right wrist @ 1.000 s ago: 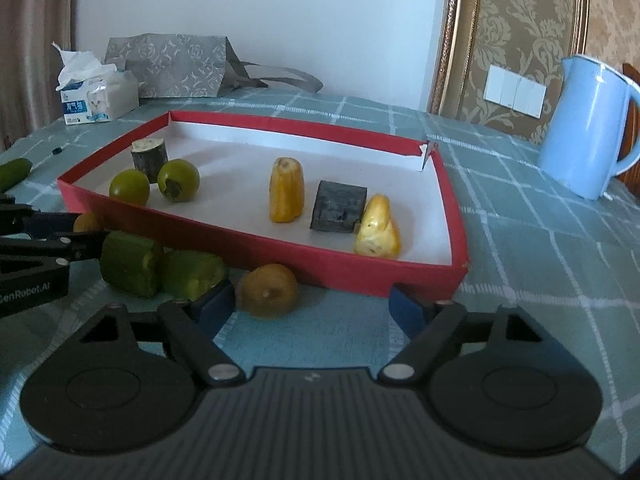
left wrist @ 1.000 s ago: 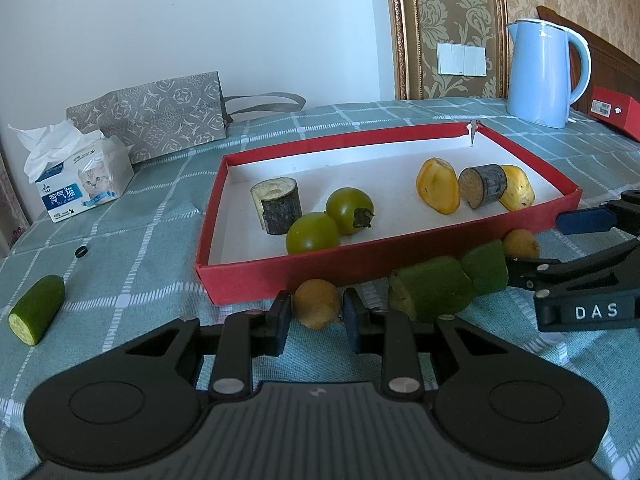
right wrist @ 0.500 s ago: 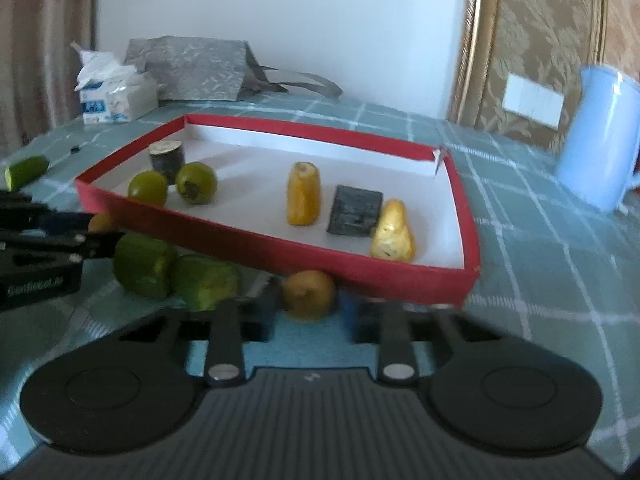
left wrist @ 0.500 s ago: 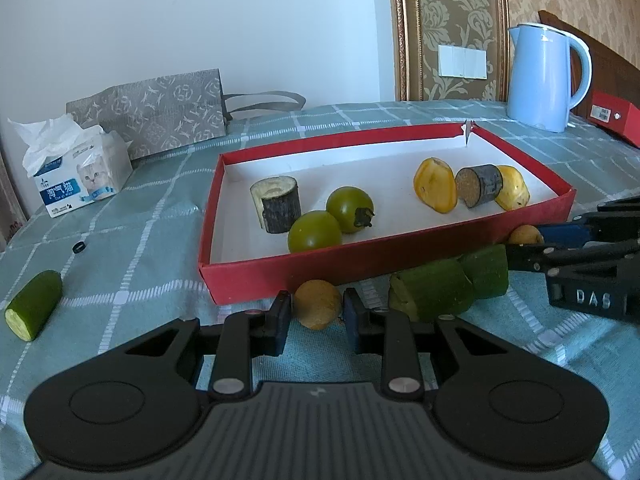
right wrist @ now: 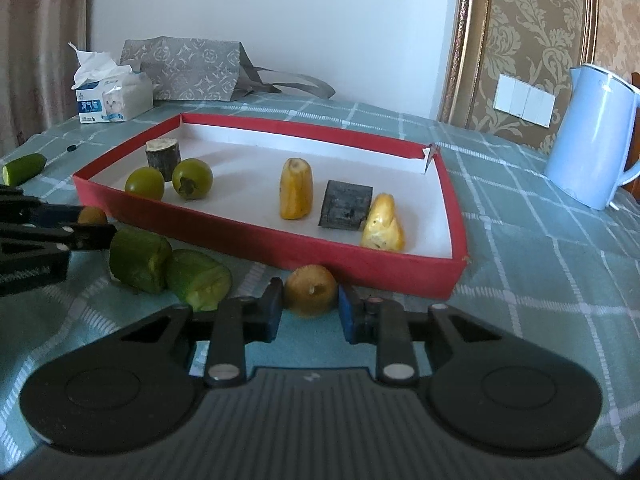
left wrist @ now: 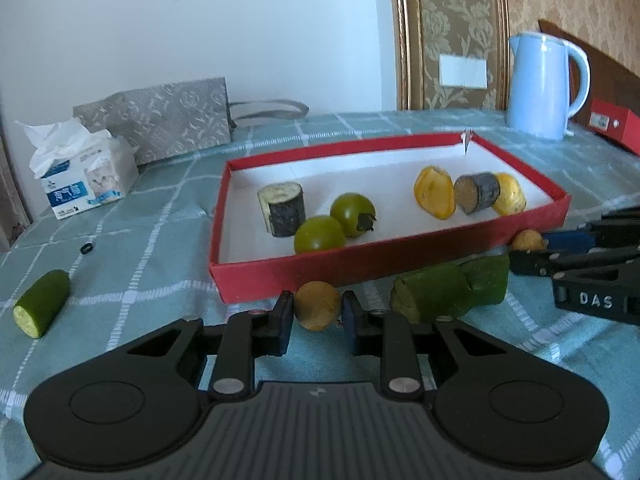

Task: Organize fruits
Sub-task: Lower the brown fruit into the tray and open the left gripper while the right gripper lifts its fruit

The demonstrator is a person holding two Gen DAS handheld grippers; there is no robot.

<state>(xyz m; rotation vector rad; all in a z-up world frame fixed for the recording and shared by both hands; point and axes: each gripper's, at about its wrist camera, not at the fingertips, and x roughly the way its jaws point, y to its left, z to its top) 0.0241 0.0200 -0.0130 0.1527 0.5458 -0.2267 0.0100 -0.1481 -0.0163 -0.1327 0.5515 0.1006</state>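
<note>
In front of the red tray point(left wrist: 384, 270), on the checked cloth, both my claws sit low and each brackets a small round yellow-brown fruit. Left claw point(left wrist: 316, 312): pads closed up against the left yellow fruit point(left wrist: 318, 306), contact on both sides as far as I can see, so I call it gripped; fruit looks to be on the cloth or barely off it. Right claw point(right wrist: 310, 300): jaws closed onto the right yellow fruit point(right wrist: 310, 290), its stem dimple facing my camera; it also looks gripped. Both fruits lie just outside the tray's near wall, dead ahead of each claw, tray interior directly beyond. No long axis to worry about, they're near spherical. Between the two claws lie two green cucumber chunks point(right wrist: 168, 266), touching each other, close to the left side of the right claw. Tray already holds two green tomatoes point(left wrist: 336, 226), two dark bark-skinned stubs, two yellow pieces. One more cucumber piece point(left wrist: 40, 304) sits well apart to the far left, nearer my left claw. My read: next is lift and carry forward over the near wall; clearance over that rim is the thing that matters. Risk: round fruit rolling out of the pads, or the right claw nudging the chunks.
</note>
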